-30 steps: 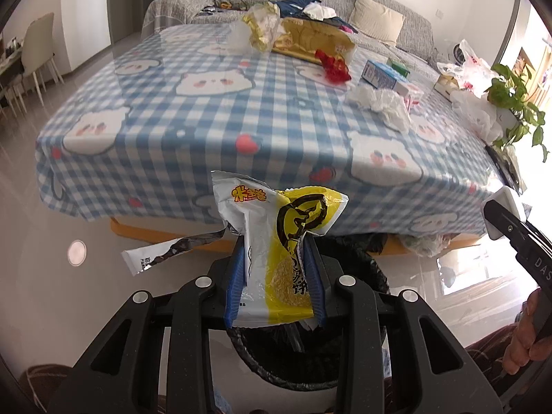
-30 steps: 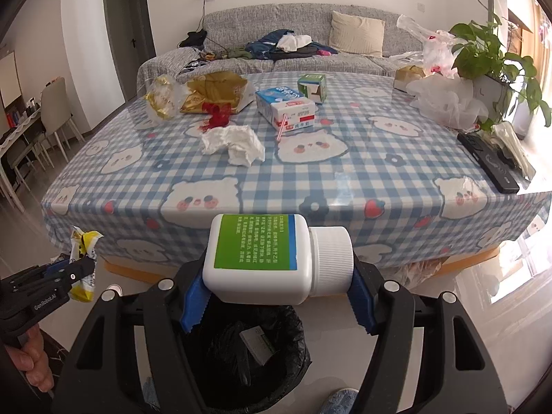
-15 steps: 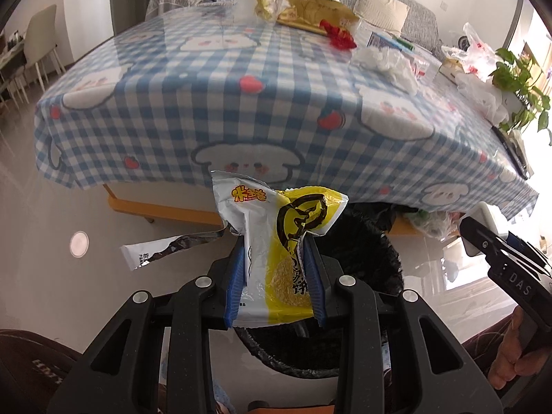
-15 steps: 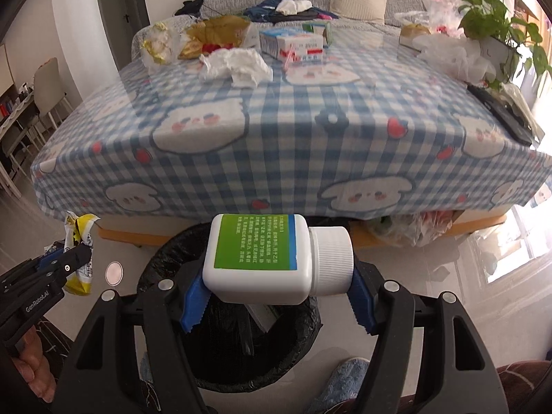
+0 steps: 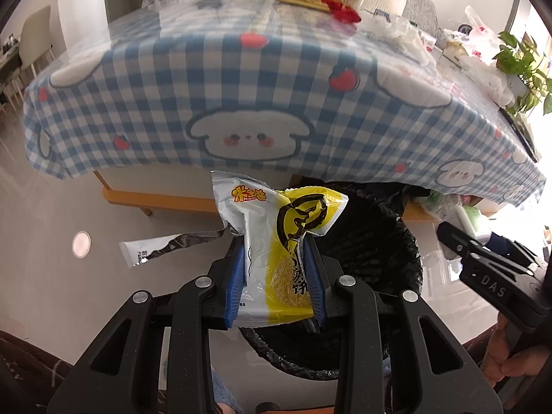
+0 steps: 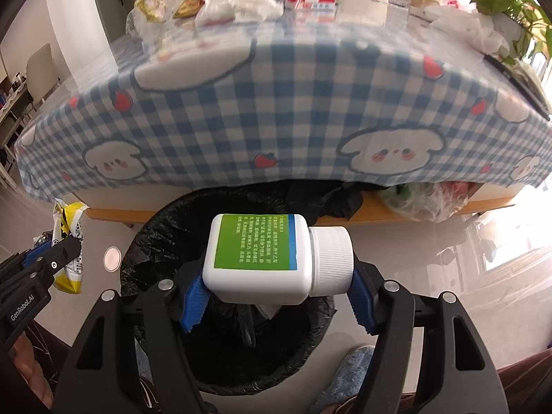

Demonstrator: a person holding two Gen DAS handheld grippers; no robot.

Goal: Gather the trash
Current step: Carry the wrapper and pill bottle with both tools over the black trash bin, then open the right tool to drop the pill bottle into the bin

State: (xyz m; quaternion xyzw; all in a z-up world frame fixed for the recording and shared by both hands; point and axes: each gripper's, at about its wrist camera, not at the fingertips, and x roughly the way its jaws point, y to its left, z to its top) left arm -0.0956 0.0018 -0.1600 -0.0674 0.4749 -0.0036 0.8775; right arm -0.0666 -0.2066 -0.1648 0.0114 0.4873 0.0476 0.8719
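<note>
Pinching a crumpled white-and-yellow wrapper [image 5: 276, 258] between its blue pads, the left claw [image 5: 274, 276] is narrowly set, a torn silver strip trailing off to the left. The right claw [image 6: 276, 293] stands wider, clamped end to end on a white bottle [image 6: 272, 258] lying sideways, green label up, ribbed cap to the right. Both hang over a black-lined bin [image 6: 165, 227] on the floor, beside the table [image 6: 276, 110] with its checked cloth.
</note>
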